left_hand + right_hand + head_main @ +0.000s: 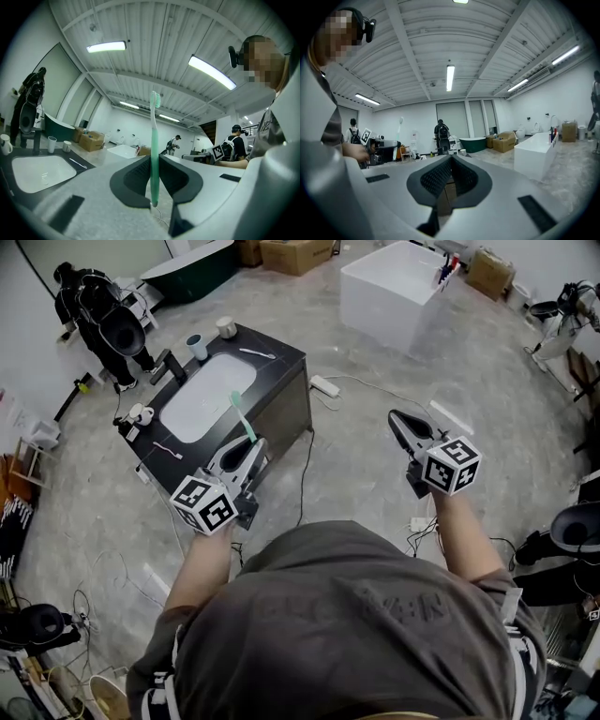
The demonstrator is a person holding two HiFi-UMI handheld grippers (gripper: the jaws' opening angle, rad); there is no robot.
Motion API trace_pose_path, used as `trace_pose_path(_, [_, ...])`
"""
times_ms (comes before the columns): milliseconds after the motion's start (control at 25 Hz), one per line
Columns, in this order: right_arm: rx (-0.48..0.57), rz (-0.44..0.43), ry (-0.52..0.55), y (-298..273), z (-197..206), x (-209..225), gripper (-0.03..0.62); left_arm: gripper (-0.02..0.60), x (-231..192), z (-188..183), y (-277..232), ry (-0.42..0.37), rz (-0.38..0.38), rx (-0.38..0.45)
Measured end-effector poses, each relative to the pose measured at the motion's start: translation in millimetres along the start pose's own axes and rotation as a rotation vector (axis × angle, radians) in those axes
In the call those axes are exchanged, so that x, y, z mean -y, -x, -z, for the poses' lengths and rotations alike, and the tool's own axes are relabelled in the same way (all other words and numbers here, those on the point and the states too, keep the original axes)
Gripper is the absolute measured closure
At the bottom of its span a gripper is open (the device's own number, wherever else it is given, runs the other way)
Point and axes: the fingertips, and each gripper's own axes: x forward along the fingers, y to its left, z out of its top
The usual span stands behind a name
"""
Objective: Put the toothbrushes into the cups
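My left gripper (251,448) is shut on a green toothbrush (242,418), which stands upright between the pads (153,140). It hovers at the near edge of a black vanity counter (281,362) with a white sink (206,397). Two cups, one bluish (198,346) and one pale (226,327), stand at the counter's far end; in the left gripper view they are at the far left (52,144). One loose toothbrush (256,353) lies by the cups, another (169,450) near the sink's left side. My right gripper (401,423) hangs over the floor to the right, shut and empty (450,159).
A white mug (136,414) sits on the counter's left edge near a black tap (169,367). A power strip (325,385) and cables lie on the floor beside the vanity. A white bathtub (394,296) stands behind, with cardboard boxes (295,254) beyond it.
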Motion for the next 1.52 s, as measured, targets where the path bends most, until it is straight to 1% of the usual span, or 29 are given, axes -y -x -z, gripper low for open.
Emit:
trace_pose_path(120, [0.002, -0.003, -0.002, -2.4, 0.9, 6.3, 0.603, 0.535, -3.3, 1.3, -7.5, -0.002, 0.001, -0.009])
trace_pose_path(240, [-0.005, -0.001, 0.001, -14.6, 4.0, 11.6, 0.602, 0.535, -16.9, 3.6, -14.9, 0.004, 0.005, -0.008])
trace_pose_path(440, [-0.020, 0.005, 0.007, -56.1, 6.0, 23.4, 0.602, 0.535, -57.4, 4.5, -38.6, 0.041, 0.043, -0.005])
trace_pose_path(560, [-0.029, 0.026, 0.014, -94.7, 6.2, 38.9, 0.602, 0.535, -96.4, 2.4, -61.7, 0.034, 0.080, -0.006])
trace_pose_path(680, [-0.028, 0.052, 0.019, -144.3, 0.8, 58.7, 0.602, 0.535, -146.4, -6.1, -89.9, 0.018, 0.116, -0.011])
trace_pose_path(920, [-0.018, 0.107, 0.018, -246.9, -32.5, 101.0, 0.602, 0.535, -249.9, -39.7, -163.4, 0.003, 0.208, -0.053])
trace_pose_path(1120, [-0.020, 0.150, 0.009, -319.0, -56.9, 138.0, 0.602, 0.535, -316.2, -69.5, -212.7, -0.011, 0.262, -0.067])
trace_pose_path(1320, [-0.040, 0.160, -0.003, -373.5, -68.1, 170.7, 0.602, 0.535, -368.1, -81.7, -246.3, 0.003, 0.268, -0.077])
trace_pose_path(1520, [-0.075, 0.130, -0.021, -424.2, -65.3, 201.7, 0.602, 0.535, -419.9, -80.0, -272.4, 0.036, 0.221, -0.087])
